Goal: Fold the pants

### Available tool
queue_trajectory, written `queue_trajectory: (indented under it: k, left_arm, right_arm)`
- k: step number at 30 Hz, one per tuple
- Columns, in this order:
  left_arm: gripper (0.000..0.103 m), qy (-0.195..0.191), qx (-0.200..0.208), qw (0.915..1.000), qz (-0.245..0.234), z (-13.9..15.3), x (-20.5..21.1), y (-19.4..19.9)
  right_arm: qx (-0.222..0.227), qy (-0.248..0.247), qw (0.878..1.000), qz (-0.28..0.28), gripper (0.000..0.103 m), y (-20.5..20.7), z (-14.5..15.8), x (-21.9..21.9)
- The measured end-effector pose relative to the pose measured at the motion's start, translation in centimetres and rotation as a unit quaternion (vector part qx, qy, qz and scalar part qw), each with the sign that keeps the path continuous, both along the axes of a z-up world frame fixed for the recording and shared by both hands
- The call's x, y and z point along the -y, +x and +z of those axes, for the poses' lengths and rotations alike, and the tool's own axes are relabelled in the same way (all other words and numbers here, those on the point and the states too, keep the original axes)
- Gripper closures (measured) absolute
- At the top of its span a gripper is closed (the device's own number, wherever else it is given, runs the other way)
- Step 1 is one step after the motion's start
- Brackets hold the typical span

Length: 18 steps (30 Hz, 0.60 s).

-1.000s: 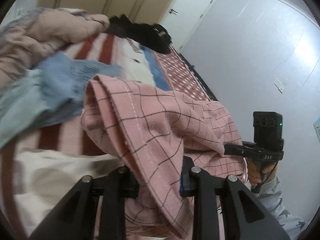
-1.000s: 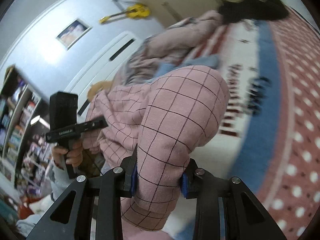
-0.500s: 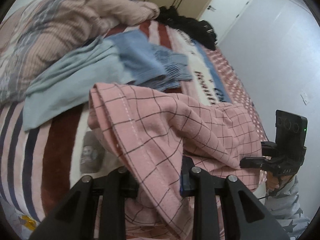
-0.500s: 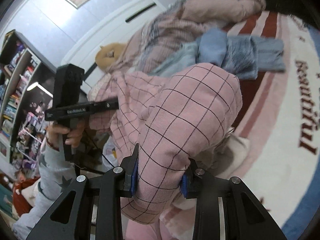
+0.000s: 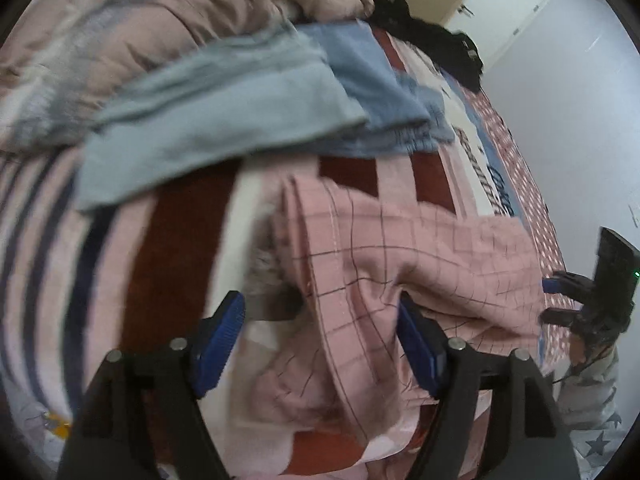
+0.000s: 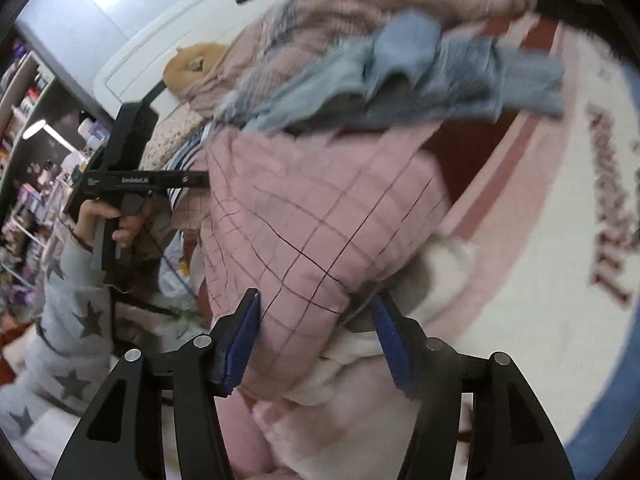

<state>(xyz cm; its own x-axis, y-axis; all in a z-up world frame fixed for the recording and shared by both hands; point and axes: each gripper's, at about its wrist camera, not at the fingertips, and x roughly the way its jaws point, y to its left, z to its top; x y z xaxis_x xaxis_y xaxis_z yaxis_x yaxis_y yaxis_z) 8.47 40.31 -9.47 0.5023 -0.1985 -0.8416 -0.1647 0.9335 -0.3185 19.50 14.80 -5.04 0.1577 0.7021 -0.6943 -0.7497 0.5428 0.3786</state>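
Observation:
The pink checked pants (image 5: 400,248) lie bunched on the striped bed cover (image 5: 172,248), near its front edge. My left gripper (image 5: 320,340) is open, its blue pads wide apart, with one pants edge lying between them. In the right wrist view the pants (image 6: 312,220) form a rounded heap. My right gripper (image 6: 316,340) is open too, its pads either side of the heap's near end. Each gripper shows in the other's view: the right gripper (image 5: 552,300) at the far right, the left gripper (image 6: 200,180) at the left.
Light blue clothes (image 5: 240,108) lie across the bed behind the pants, with a pinkish quilt (image 5: 160,12) and black garments (image 5: 432,40) farther back. A white door (image 5: 504,4) stands in the corner. A headboard (image 6: 192,40) and cluttered shelves (image 6: 24,128) are at the left.
Both grippers have opened and let go of the pants. The pants have dropped from held up in the air onto the bed, and both grippers have come down close to the cover.

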Motion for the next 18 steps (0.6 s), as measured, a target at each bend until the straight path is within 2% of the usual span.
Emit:
queue_trajectory:
  k: [3,5,7,10,11,13,15,18]
  left_arm:
    - [0.031,-0.005,0.052,0.9985,0.015,2.8,-0.4,-0.9]
    - [0.031,-0.027,0.083,0.9962,0.004,4.2,0.4,-0.8]
    - [0.031,-0.039,0.105,0.9932,-0.031,4.9,2.1,-0.4]
    - [0.031,-0.044,0.092,0.992,-0.074,3.9,4.5,0.7]
    - [0.031,-0.033,0.075,0.9932,-0.083,2.8,5.3,1.6]
    - [0.031,-0.015,0.05,0.9956,-0.078,1.0,5.6,2.7]
    - [0.032,-0.021,0.037,0.9972,-0.062,-0.7,5.2,3.6]
    - [0.032,-0.034,0.038,0.9975,-0.049,-2.3,4.4,4.5]
  right_arm:
    - [0.059,0.003,0.998,0.002,0.05,-1.0,2.4,0.8]
    - [0.085,0.014,0.996,0.011,0.05,-1.8,3.4,0.6]
    - [0.106,0.019,0.994,0.023,0.05,-2.4,3.7,-0.3]
    - [0.103,0.018,0.993,0.05,0.05,-2.9,2.8,-2.1]
    - [0.1,0.016,0.993,0.058,0.05,-2.9,2.2,-2.9]
    - [0.109,0.002,0.992,0.061,0.051,-2.7,0.8,-4.2]
    - [0.119,-0.011,0.991,0.053,0.051,-2.4,-0.1,-4.7]
    - [0.102,-0.023,0.994,0.039,0.051,-0.9,-1.8,-4.9]
